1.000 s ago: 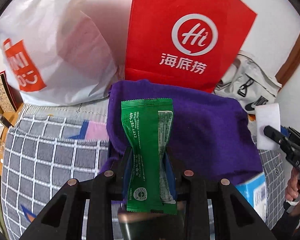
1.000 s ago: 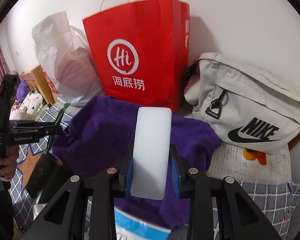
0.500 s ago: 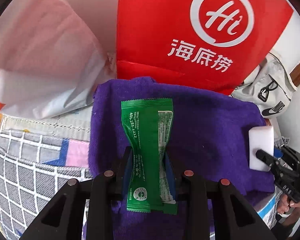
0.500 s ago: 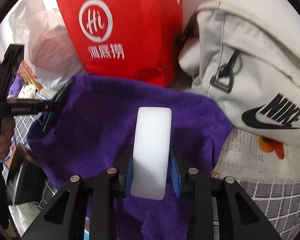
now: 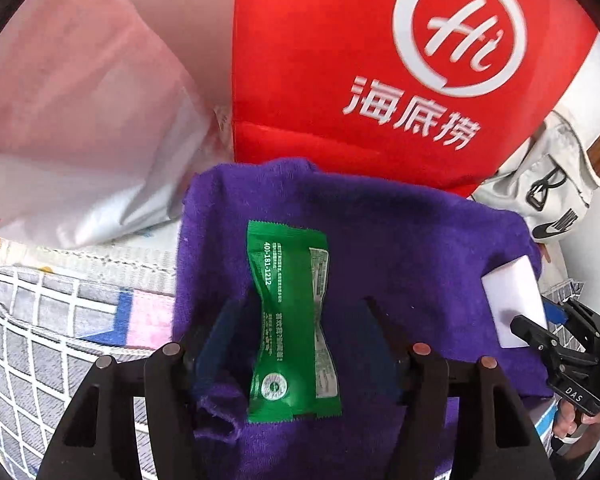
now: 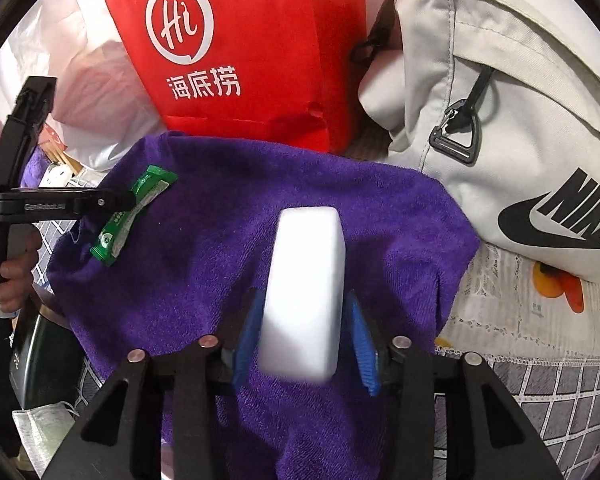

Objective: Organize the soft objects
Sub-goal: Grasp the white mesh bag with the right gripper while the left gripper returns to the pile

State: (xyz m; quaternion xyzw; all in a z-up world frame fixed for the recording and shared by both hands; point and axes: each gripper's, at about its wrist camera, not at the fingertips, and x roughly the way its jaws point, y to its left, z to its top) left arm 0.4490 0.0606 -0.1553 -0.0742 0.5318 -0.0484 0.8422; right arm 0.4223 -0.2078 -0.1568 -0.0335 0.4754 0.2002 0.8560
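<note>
A: Which step is this?

B: The release, I think. The left gripper (image 5: 296,344) is opening, its pads clear of the green packet (image 5: 294,320), which lies between them on the purple towel (image 5: 400,248). The right gripper (image 6: 304,332) is opening too, with gaps either side of the white sponge (image 6: 304,288), on the towel at centre frame.

A: And next?

B: Probably lifting both straight back without dragging the cloth.

A: Room?

B: Tight above: the red bag (image 6: 240,40) and beige backpack (image 6: 500,120) crowd the towel's upper edge. The lower frame looks freer.
</note>
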